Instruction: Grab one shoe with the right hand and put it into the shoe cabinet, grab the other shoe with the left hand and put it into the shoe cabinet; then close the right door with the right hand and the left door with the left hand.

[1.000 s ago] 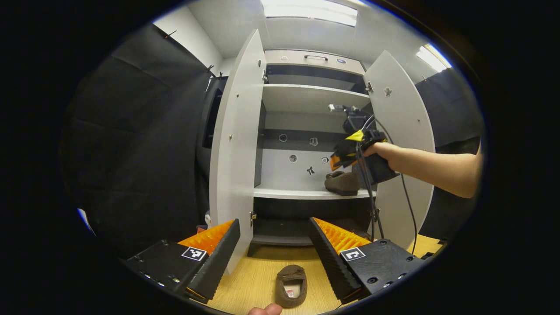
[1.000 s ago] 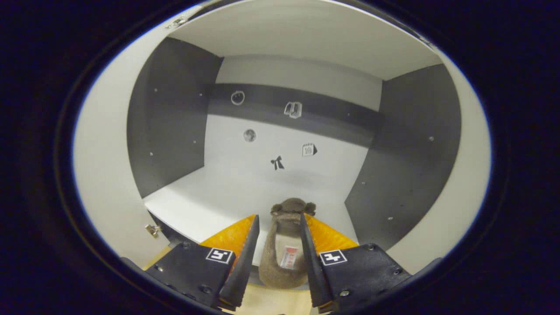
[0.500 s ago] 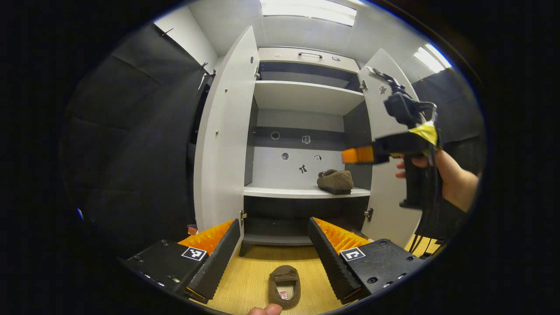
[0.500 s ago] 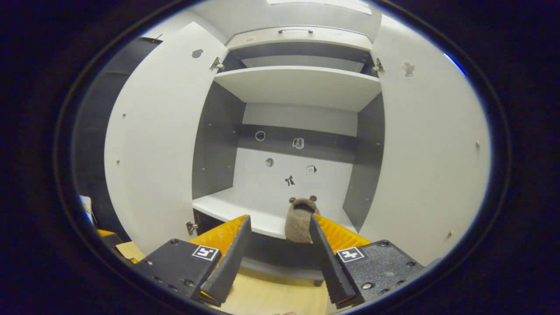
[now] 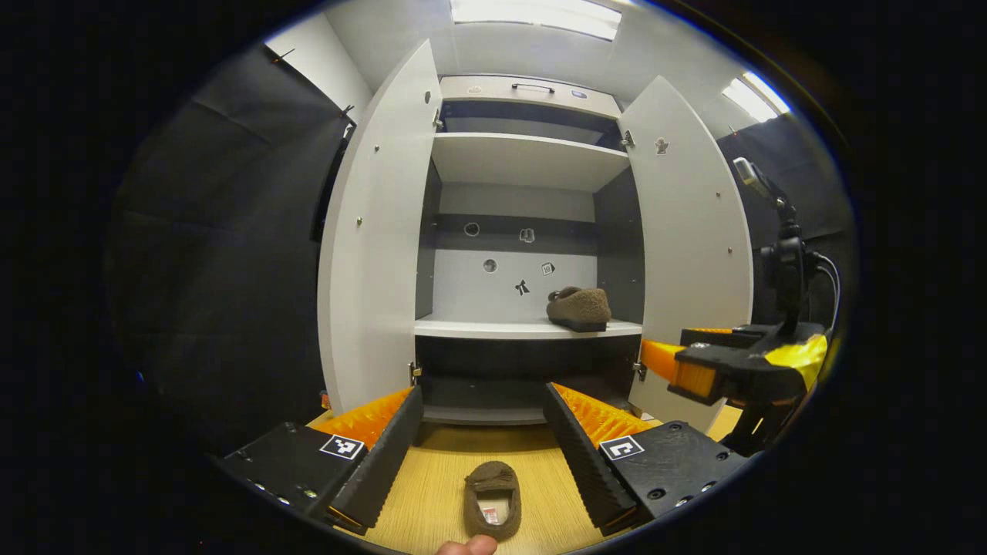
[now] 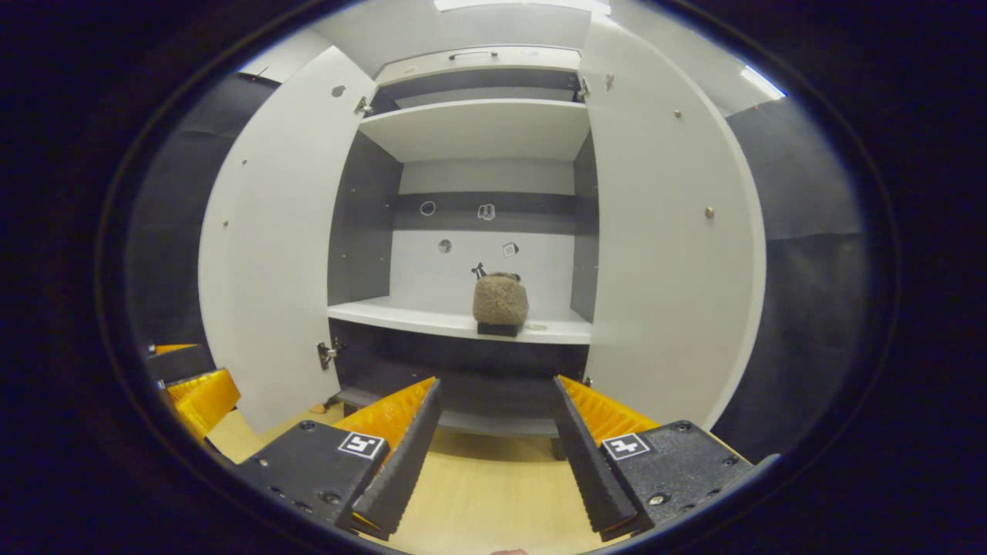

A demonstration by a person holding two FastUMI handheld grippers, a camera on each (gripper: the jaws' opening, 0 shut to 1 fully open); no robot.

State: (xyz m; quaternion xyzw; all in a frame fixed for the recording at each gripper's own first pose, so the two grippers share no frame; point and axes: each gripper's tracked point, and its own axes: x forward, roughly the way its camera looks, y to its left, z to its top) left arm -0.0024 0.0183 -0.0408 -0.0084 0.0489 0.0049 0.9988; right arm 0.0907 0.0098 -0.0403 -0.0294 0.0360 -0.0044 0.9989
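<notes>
A white shoe cabinet (image 5: 532,158) stands with both doors swung open. One brown fuzzy shoe (image 5: 578,308) rests on its middle shelf, toward the right; the right gripper view has that shoe (image 6: 500,302) heel-on. The other brown shoe (image 5: 492,509) lies on the wooden floor, just beyond and between the fingers of my left gripper (image 5: 482,455), which is open and empty. My right gripper (image 6: 490,455) is open and empty, low in front of the cabinet; it is also at the right of the left gripper view (image 5: 694,366).
The left door (image 5: 378,254) and right door (image 5: 686,247) jut out toward me on either side of the opening. Black cloth walls flank the cabinet. The floor (image 6: 486,501) is light wood. A fingertip (image 5: 466,546) pokes in at the bottom edge.
My right gripper let go of the shoe on the middle shelf, opened, and drew back and down away from the cabinet. The left gripper shifted slightly, still over the floor shoe.
</notes>
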